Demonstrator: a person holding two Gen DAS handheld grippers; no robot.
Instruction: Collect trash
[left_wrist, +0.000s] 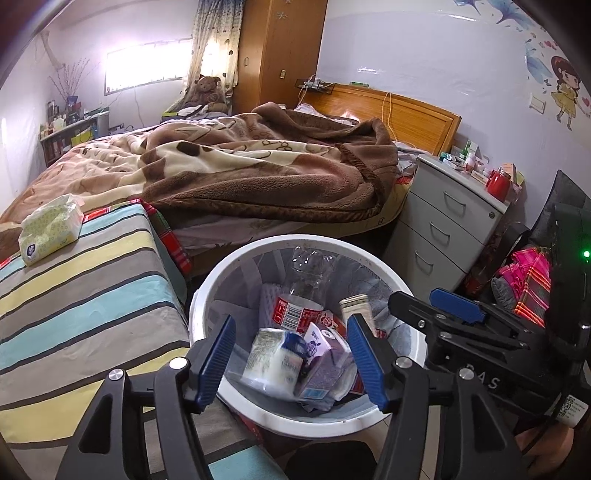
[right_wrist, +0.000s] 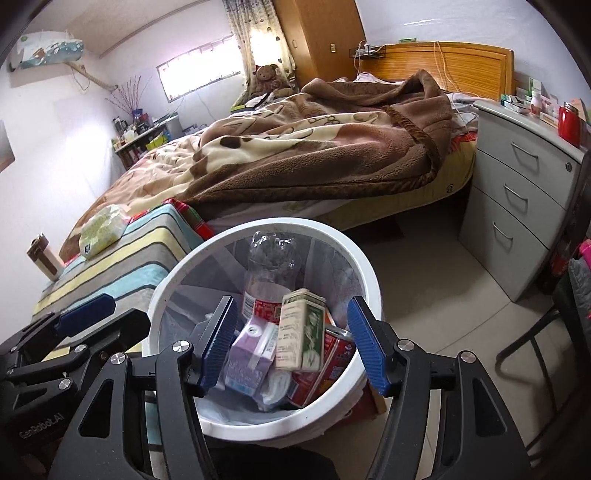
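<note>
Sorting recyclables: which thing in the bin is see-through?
The plastic bottle with the red label, leaning against the bin's far wall. The purple carton and green-and-cream box are opaque.

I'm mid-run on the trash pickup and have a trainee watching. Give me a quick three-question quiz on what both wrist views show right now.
1. True or false: both grippers are clamped on trash.
2. Which item lies inside the white bin? A) teddy bear B) clear plastic bottle C) red jar
3. Fill in: the green tissue pack rests on the ______ cover.

Key:
1. False. The left gripper and right gripper stand open above the bin, pads pressing on nothing.
2. B
3. Striped
</note>
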